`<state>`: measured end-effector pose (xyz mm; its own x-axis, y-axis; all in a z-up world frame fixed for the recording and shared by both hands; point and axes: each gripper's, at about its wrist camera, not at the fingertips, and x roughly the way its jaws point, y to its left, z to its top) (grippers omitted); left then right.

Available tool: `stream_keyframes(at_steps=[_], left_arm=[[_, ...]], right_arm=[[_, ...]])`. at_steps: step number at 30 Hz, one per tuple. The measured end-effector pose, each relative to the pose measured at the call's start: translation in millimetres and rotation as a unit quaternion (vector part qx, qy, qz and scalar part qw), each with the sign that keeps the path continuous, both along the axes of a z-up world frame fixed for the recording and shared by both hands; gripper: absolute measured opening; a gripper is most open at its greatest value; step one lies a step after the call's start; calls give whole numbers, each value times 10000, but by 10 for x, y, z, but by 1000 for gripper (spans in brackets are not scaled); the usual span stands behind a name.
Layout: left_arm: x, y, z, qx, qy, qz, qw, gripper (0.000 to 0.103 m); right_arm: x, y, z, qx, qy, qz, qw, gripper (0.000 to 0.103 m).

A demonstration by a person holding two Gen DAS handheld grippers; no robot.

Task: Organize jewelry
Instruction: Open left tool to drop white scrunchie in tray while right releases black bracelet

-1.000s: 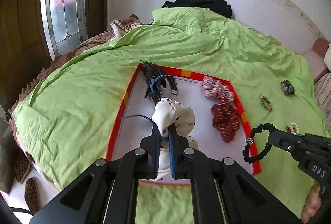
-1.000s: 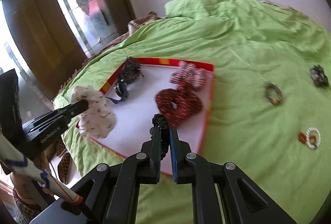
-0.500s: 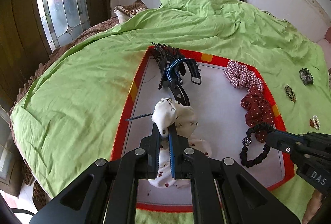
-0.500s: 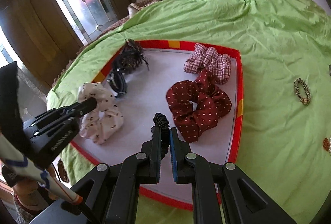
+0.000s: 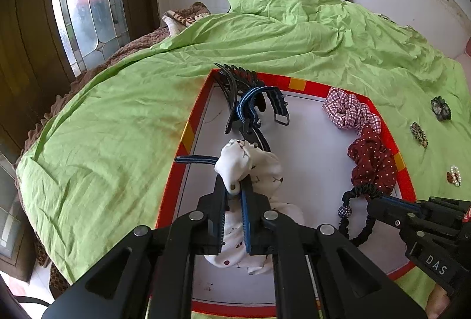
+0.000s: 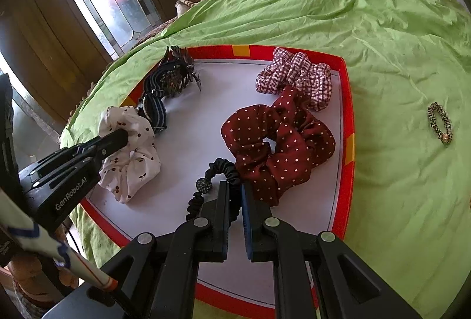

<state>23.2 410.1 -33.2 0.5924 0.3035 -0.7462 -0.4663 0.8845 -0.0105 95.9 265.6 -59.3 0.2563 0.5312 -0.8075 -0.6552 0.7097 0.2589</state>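
Left tool pinching a white cherry-print scrunchie, fingers nearly closed on a bunched fold, the rest of it draping down onto the near-left part of the red-rimmed white tray. Right tool clamping a black elastic hair tie with a sparkly bead, fingers almost together, the loop hanging just against the dark red polka-dot scrunchie. Lying on the green bedsheet, that tray also holding a checked scrunchie at the far right, touching the polka-dot one, and black hair claws tangled with a blue-striped strap at the far left corner. Resting on the sheet to the right, well apart from the tray: a leopard-print hair tie, a dark clip and a pearl piece.
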Motion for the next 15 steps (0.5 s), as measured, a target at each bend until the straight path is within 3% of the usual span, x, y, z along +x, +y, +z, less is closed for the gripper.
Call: stream_keyframes(at_steps=[4,8,11,15], left_arm=[[-29,-16,26,75,-6,41,10000,22],[-111,-32,106,16,-62,89,9999,39],[-220,-60,225,34,-188,224,9996,49],[-354,-124,412,145,-294,402,9987,51]], right_arm=[[-22,-3,15,11,-99,-47,9999,14],[-52,-53,74,113,-117,-75,9998,38],[-101,-123,151,177,-182,-81,9996,39],[-163,-276,279,312,-246,-140,9991,39]])
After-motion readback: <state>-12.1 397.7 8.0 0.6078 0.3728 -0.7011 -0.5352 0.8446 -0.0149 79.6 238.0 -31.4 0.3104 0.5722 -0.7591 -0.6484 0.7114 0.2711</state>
